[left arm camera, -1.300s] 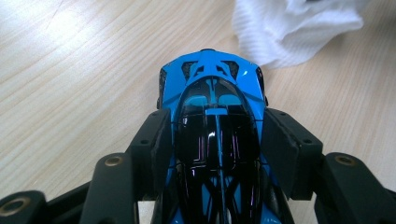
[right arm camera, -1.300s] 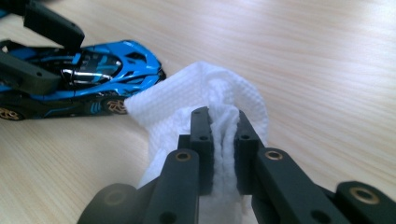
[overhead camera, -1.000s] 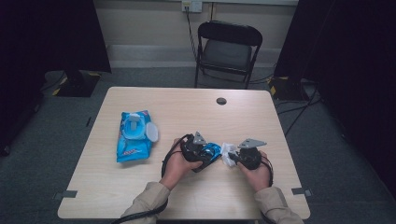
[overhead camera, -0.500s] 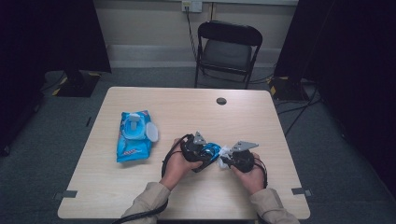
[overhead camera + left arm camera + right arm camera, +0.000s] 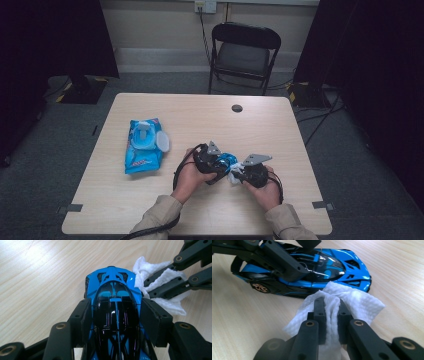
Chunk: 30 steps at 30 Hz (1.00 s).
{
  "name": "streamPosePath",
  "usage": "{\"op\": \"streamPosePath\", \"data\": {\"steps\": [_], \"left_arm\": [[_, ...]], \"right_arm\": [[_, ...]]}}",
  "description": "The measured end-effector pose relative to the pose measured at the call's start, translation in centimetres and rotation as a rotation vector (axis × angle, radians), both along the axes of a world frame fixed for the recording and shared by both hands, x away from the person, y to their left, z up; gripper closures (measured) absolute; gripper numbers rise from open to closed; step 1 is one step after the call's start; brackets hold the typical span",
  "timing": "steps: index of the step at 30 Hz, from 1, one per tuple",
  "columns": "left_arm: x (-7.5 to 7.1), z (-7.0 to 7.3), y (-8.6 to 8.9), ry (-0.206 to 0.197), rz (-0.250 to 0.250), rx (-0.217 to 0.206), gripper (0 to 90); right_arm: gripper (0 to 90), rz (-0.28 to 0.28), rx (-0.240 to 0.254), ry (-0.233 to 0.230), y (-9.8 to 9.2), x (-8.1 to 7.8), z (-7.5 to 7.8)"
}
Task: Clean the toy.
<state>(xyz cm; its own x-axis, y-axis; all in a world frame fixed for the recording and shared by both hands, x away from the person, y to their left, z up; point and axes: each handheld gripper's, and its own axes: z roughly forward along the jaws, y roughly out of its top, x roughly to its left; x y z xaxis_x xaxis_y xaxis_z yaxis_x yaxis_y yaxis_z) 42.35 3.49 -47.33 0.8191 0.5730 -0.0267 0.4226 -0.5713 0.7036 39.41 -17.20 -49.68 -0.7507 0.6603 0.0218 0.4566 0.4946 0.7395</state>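
The right gripper (image 5: 329, 307), clamped on a white wipe (image 5: 352, 302), is sliding back against the blue toy car (image 5: 115, 305) pinned in the left gripper (image 5: 115, 317), continuing the wiping.

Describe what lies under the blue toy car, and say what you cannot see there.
The blue toy car sits on the bare wooden table, wheels down. A white wipe touches its side and is not visibly beneath it. The table directly below the car is covered by its body.
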Motion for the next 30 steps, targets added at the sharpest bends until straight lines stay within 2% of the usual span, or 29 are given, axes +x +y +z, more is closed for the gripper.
{"op": "streamPosePath", "data": {"steps": [7, 12, 30], "left_arm": [[0.0, 0.0, 0.0, -0.001, 0.001, -0.002, 43.9], [0.0, 0.0, 0.0, 0.0, 0.0, -0.002, 44.0], [0.0, 0.0, -0.1, 0.0, 0.001, 0.001, 44.0]], "right_arm": [[83.2, 0.034, 0.019, 0.016, 0.5, -0.4, 0.0], [83.2, 0.074, 0.001, 0.007, 1.7, -0.9, 0.0], [83.2, 0.139, 0.023, 0.024, 3.0, -1.8, 0.0]]}}
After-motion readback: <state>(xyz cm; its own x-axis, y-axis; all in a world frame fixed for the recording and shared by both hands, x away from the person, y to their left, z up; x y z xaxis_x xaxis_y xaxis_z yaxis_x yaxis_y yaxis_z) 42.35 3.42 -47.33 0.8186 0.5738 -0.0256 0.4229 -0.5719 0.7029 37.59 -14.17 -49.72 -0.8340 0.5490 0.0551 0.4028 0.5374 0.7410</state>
